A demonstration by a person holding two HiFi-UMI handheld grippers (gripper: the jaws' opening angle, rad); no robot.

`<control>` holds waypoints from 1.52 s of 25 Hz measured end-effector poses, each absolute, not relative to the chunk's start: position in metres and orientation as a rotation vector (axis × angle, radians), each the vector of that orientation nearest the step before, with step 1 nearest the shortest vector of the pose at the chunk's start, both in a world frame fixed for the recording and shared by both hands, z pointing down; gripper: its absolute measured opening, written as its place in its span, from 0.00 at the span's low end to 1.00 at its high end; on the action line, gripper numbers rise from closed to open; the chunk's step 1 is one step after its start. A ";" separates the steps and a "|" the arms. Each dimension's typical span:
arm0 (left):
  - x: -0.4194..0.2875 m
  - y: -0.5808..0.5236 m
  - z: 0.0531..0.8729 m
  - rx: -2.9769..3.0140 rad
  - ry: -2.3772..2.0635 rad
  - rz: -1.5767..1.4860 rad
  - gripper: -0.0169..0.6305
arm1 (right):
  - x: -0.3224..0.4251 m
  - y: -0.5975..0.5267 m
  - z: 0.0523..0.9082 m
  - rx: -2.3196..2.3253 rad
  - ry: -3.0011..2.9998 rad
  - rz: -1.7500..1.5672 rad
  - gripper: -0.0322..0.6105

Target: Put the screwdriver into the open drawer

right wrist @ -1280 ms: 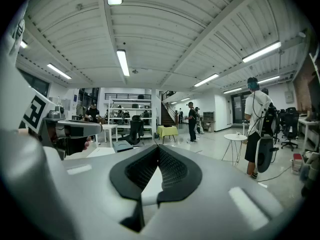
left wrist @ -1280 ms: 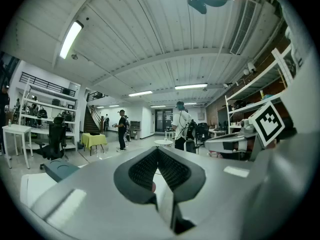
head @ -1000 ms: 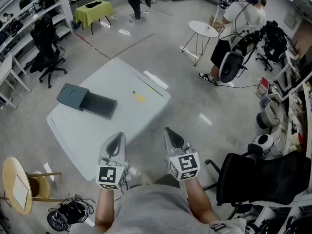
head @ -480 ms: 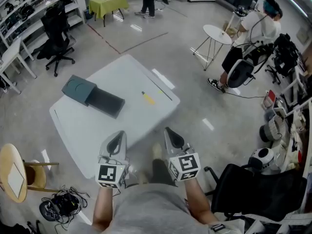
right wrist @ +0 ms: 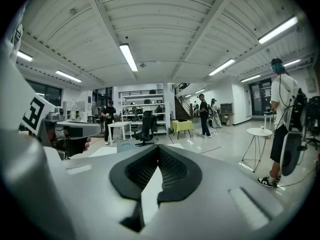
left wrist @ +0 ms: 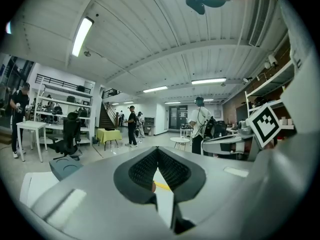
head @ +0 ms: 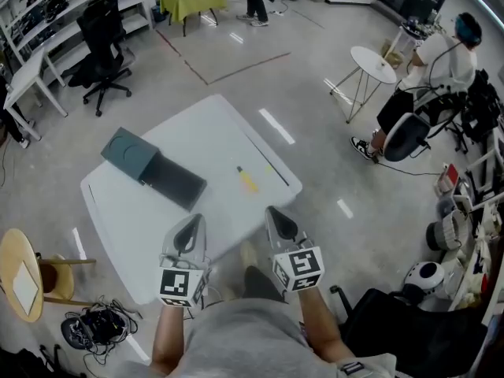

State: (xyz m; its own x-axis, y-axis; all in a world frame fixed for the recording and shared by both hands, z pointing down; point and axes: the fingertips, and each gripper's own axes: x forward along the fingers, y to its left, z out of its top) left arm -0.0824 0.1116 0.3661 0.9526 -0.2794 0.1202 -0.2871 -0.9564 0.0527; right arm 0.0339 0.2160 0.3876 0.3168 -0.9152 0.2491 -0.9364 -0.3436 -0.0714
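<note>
Holding left tool (head: 191, 220) and right tool (head: 276, 213), each pressed together on nothing, over near edge of white rectangular counter (head: 205, 132); leaving yellow-handled screwdriver (head: 247, 180) lying there apart, right of open dark drawer (head: 177, 183).

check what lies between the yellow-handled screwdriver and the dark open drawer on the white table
Nothing: in the head view only bare white tabletop separates the yellow-handled screwdriver from the dark open drawer.

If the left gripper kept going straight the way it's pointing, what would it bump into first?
Probably the white table: the left gripper aims low across its top. The yellow screwdriver shows right in line past its fingers, so it may meet that next, though depth is hard to judge.
</note>
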 end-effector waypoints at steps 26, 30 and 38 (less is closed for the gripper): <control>0.024 0.022 0.456 2.840 -0.653 0.443 0.04 | 0.154 0.095 0.499 2.119 -1.876 0.782 0.05; 0.032 0.021 0.477 2.803 -0.655 0.489 0.04 | 0.158 0.092 0.523 2.049 -1.878 0.858 0.05; 0.039 0.018 0.515 2.715 -0.673 0.566 0.04 | 0.162 0.080 0.567 1.940 -1.880 0.963 0.05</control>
State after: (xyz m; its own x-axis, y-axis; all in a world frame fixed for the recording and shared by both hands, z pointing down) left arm 0.0393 0.0181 0.5147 0.8140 -0.3832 0.4365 -0.4957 -0.8500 0.1782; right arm 0.1620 0.0800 0.5674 -0.0646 -0.7798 0.6227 -0.9611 -0.1193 -0.2491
